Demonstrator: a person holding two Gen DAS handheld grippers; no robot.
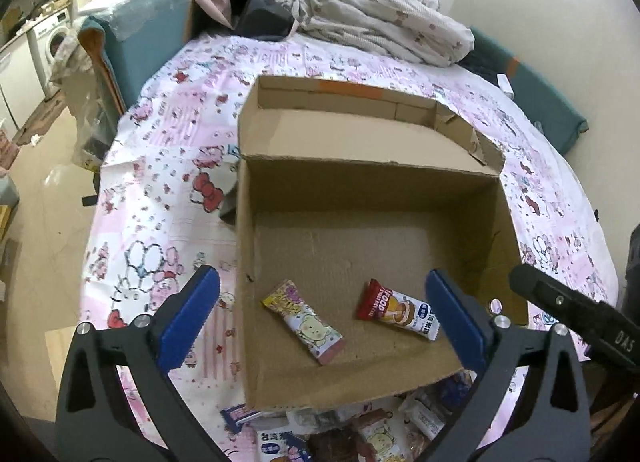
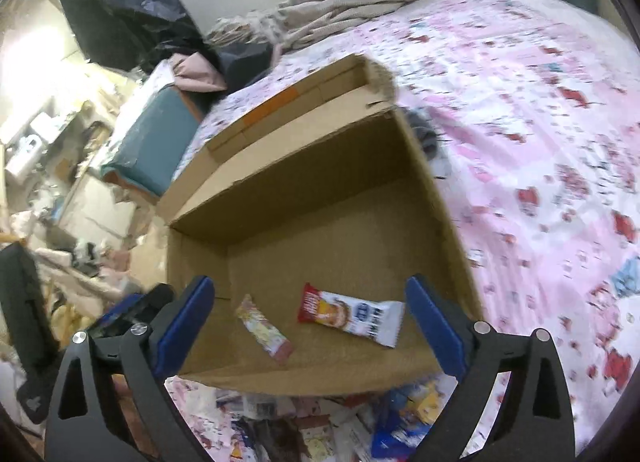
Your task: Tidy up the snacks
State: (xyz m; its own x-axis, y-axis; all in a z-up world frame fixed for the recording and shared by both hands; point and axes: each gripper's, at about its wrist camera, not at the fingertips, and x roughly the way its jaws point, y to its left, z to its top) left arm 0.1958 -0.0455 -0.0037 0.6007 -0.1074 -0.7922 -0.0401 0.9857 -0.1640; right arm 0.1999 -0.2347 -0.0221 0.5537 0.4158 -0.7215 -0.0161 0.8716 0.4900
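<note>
Cardboard box [image 1: 360, 190] sitting open on bed [image 1: 168, 166]; two snack bars lying inside near front wall: yellow bear-print bar [image 1: 304, 322] at 7 o'clock of floor, red-white bar [image 1: 398, 310] at 5 o'clock, apart.

Left gripper [image 1: 322, 318] hovering spread, holding nothing. Right gripper [image 2: 310, 320] likewise spread, empty.

Loose snack pile [image 1: 360, 434] waiting at 6 o'clock, outside box.

Risks: both grippers crowding same spot, colliding; slick wrappers slipping from pinch; box wall getting snagged, shifting on soft bedding.
</note>
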